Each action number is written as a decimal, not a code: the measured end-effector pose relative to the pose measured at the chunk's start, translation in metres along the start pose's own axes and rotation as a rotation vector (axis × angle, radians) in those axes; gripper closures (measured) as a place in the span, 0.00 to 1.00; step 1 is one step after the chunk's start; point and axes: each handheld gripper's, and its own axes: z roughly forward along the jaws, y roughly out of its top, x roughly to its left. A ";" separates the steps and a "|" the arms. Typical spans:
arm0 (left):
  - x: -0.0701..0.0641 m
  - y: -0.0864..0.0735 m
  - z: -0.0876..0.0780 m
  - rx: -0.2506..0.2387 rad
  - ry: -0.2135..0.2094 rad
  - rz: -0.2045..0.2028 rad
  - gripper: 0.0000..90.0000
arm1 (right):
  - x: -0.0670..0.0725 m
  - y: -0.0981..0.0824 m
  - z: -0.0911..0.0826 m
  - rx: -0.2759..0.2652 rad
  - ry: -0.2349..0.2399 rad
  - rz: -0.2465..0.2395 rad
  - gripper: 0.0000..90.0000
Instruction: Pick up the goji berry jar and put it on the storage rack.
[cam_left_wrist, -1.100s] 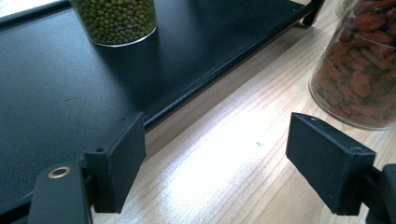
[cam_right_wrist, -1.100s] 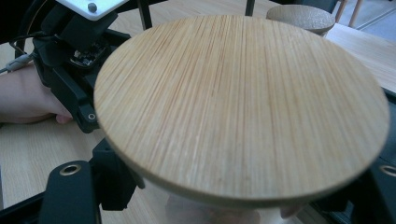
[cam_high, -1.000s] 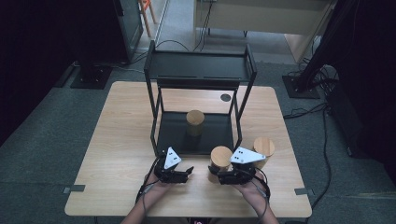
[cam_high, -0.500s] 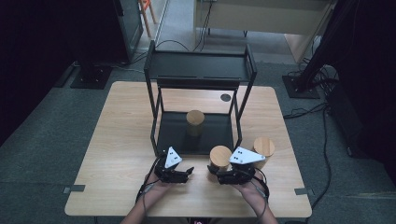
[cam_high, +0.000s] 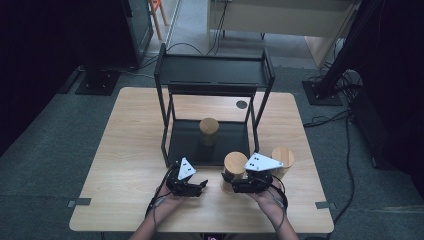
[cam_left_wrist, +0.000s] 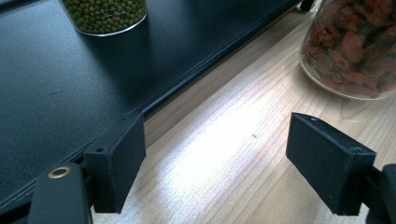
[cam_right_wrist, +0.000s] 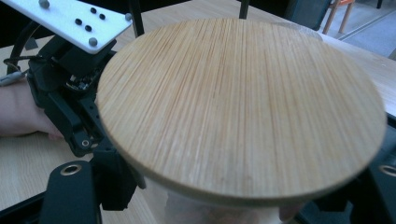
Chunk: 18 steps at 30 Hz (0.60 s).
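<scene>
Right gripper view: right claw (cam_right_wrist: 243, 205) seemingly clamps the wooden-lidded jar (cam_right_wrist: 243, 107) — left claw (cam_left_wrist: 229, 163) gapes, holding nothing.

Lab, carpet floor (cam_high: 60, 150), cables (cam_high: 345, 120), equipment stands (cam_high: 97, 80)

Left tongs (cam_high: 204, 184) agape, right tongs (cam_high: 227, 186) clamped

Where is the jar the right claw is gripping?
In the high view the jar stands on the table, right of centre, before the black rack, between both claws.
</scene>
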 end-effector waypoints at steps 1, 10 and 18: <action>0.000 0.000 0.000 0.001 0.001 0.002 0.22 | 0.000 0.000 0.001 -0.002 0.003 0.001 0.28; -0.001 0.000 0.000 0.004 0.002 0.003 0.22 | -0.002 0.001 0.003 -0.002 0.007 0.012 0.28; -0.001 0.000 0.001 0.011 0.004 0.011 0.22 | -0.003 0.004 0.005 -0.002 0.010 0.012 0.28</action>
